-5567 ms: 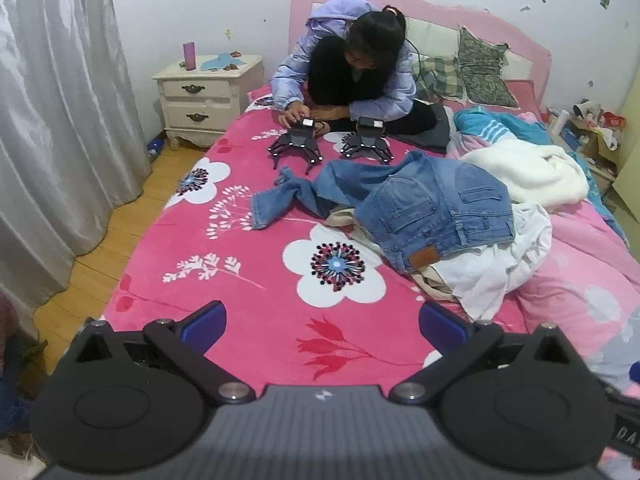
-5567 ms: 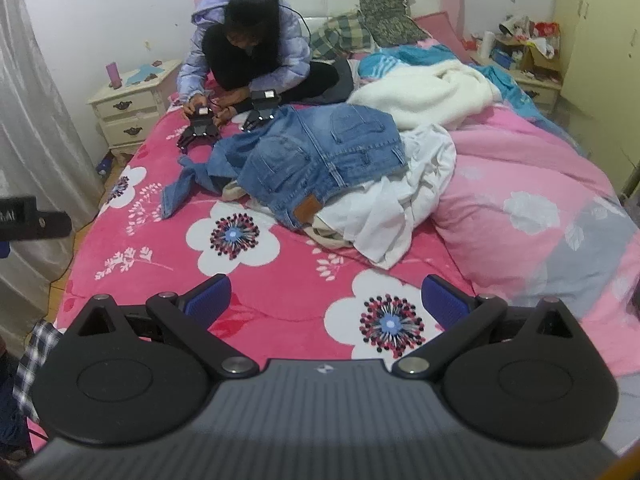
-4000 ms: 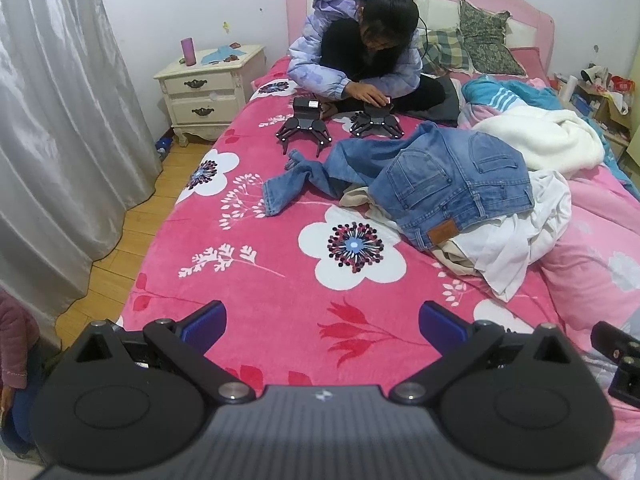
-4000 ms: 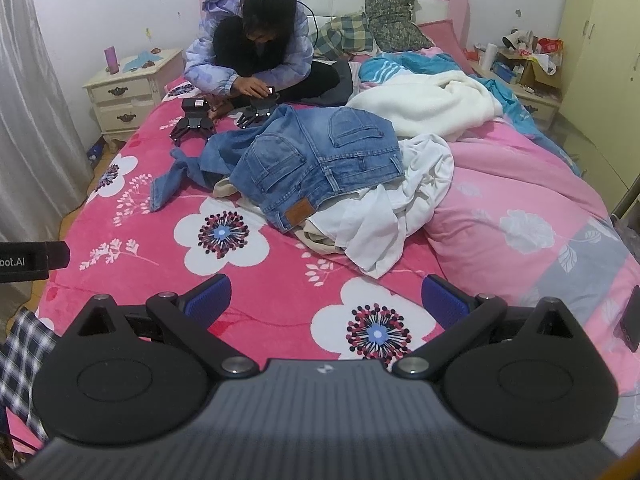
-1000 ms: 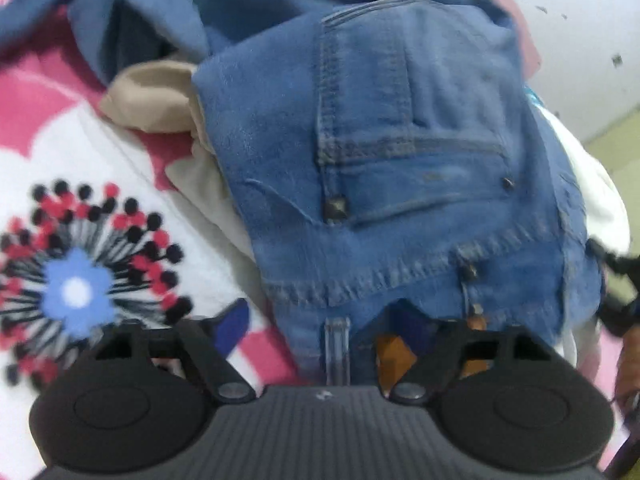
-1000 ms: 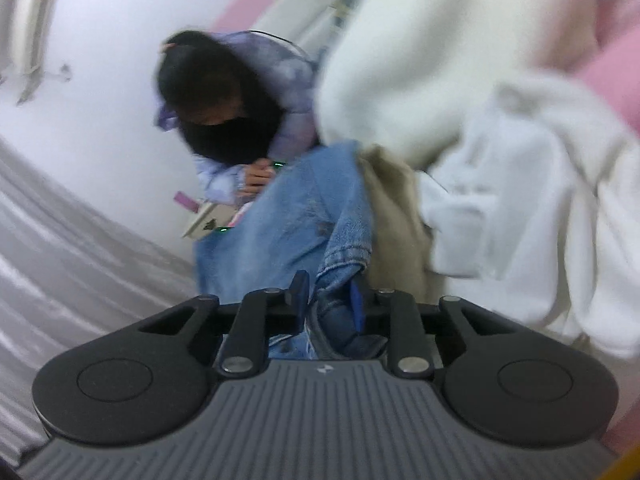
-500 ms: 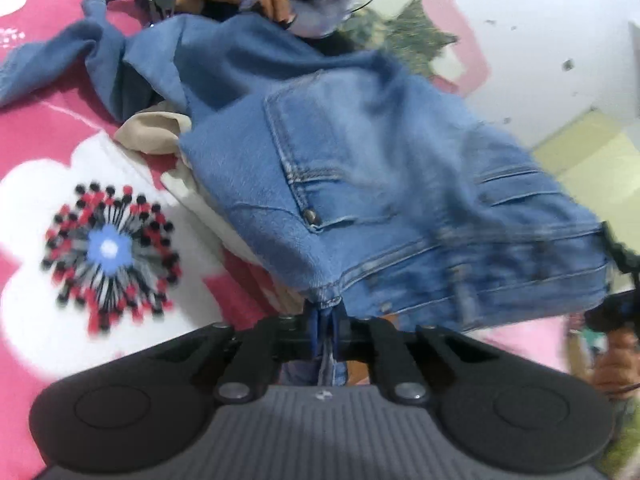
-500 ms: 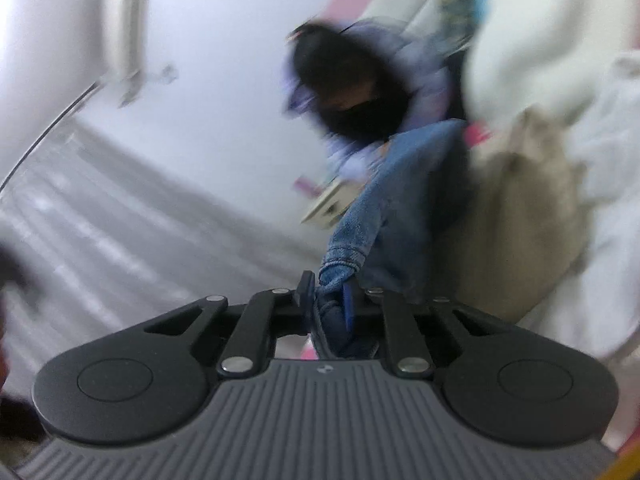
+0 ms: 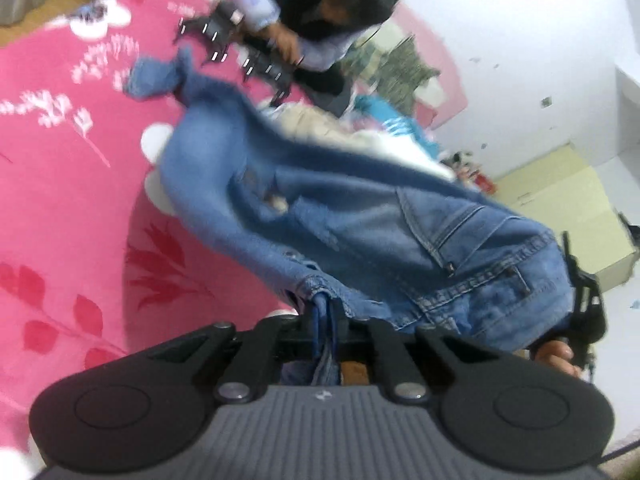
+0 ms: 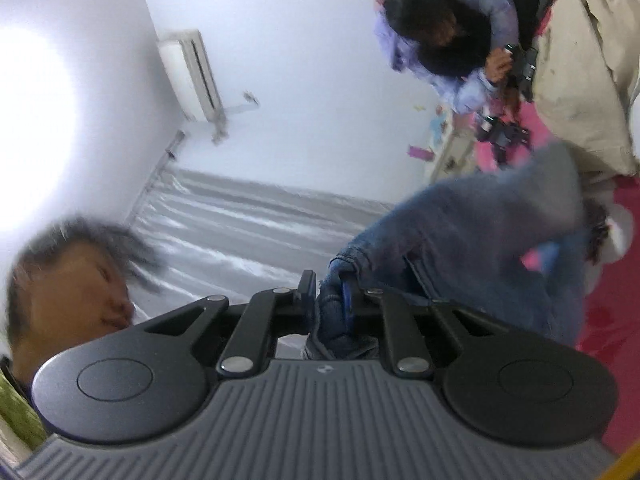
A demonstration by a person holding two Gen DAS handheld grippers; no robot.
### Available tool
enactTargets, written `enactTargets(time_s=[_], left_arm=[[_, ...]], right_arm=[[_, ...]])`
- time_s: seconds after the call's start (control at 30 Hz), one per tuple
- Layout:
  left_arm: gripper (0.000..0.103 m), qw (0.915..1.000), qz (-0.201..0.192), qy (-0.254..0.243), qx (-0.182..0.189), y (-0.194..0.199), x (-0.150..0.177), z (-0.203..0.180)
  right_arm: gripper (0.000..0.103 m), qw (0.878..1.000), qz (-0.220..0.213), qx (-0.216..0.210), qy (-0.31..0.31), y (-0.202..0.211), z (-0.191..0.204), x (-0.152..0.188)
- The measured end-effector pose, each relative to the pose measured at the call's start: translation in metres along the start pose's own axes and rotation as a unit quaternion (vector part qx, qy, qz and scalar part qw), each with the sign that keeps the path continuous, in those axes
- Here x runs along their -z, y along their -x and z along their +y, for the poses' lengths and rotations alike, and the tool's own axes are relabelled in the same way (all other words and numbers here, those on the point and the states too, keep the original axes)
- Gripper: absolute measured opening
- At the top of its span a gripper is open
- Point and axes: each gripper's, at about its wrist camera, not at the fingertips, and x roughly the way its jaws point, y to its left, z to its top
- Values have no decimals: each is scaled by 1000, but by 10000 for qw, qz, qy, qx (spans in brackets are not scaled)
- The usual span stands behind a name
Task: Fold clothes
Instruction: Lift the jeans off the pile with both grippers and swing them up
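Blue jeans hang in the air above the pink flowered bed, stretched by the waistband between both grippers. My left gripper is shut on one end of the waistband. My right gripper is shut on the other end of the jeans, and it shows at the right edge of the left wrist view as a black gripper in a hand. One jeans leg still trails on the bed.
A person in a lilac jacket sits on the bed near the headboard beside two spare black grippers. A pile of beige and white clothes lies on the bed. Grey curtains and a yellow wardrobe line the walls.
Both grippers closed on the jeans' waistband and lifted it off the clothes pile. The jeans now hang spread between them, and the right gripper has tilted upward toward the wall.
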Motion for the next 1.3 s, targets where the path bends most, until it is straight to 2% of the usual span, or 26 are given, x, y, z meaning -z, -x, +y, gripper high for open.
enactTargets(time_s=[0.13, 0.27, 0.37, 0.47, 0.57, 0.67, 0.73, 0.77, 0.8, 0.83, 0.93, 0.97, 1.0, 1.07, 1.13, 1.23, 1.3], left_arm=[[6, 9958, -733, -375, 398, 70, 2, -61], [6, 9816, -1536, -729, 874, 124, 4, -131], [6, 9667, -2002, -955, 1275, 151, 5, -192], [6, 9475, -2324, -1265, 1798, 173, 5, -259], [6, 9259, -2534, -1509, 2360, 188, 9, -318], [6, 9045, -2683, -1569, 2919, 204, 23, -364], [6, 8948, -2749, -1512, 3177, 208, 32, -383], [6, 8932, -2754, -1449, 3247, 209, 36, -390], [6, 8924, -2751, -1376, 3302, 211, 41, -397], [6, 8955, -2738, -1288, 3263, 210, 46, -400], [7, 9093, -2717, -1083, 2962, 201, 63, -397], [7, 9152, -2681, -970, 2849, 196, 70, -388], [7, 9212, -2633, -838, 2739, 190, 77, -377], [7, 9353, -2522, -514, 2427, 174, 91, -344], [6, 9458, -2494, -114, 2077, 161, 104, -296], [6, 9563, -2498, 493, 1438, 145, 121, -214], [6, 9599, -2472, 918, 951, 135, 133, -153]], right_arm=[[12, 9972, -299, -614, 304, 11, 61, -3], [12, 9867, -423, -1347, 804, 34, 126, -23], [12, 9737, -445, -1888, 1198, 53, 178, -46], [12, 9621, -392, -2219, 1539, 68, 237, -83], [12, 9479, -309, -2249, 2236, 91, 310, -107], [12, 9287, -435, -2182, 2966, 124, 391, -119], [12, 9183, -518, -2151, 3282, 139, 433, -124], [12, 9131, -558, -2136, 3428, 146, 453, -127], [12, 9085, -604, -2070, 3581, 152, 470, -127], [12, 9035, -630, -1976, 3752, 155, 484, -127], [12, 8835, -611, -1622, 4351, 157, 499, -120], [11, 8796, -571, -1541, 4464, 155, 495, -117], [11, 8816, -510, -1462, 4458, 151, 481, -116], [11, 8934, -378, -1279, 4291, 142, 445, -115], [11, 9148, -249, -1032, 3896, 133, 399, -113], [11, 9492, -70, -517, 3102, 106, 297, -107], [11, 9652, 51, -140, 2612, 83, 223, -99]])
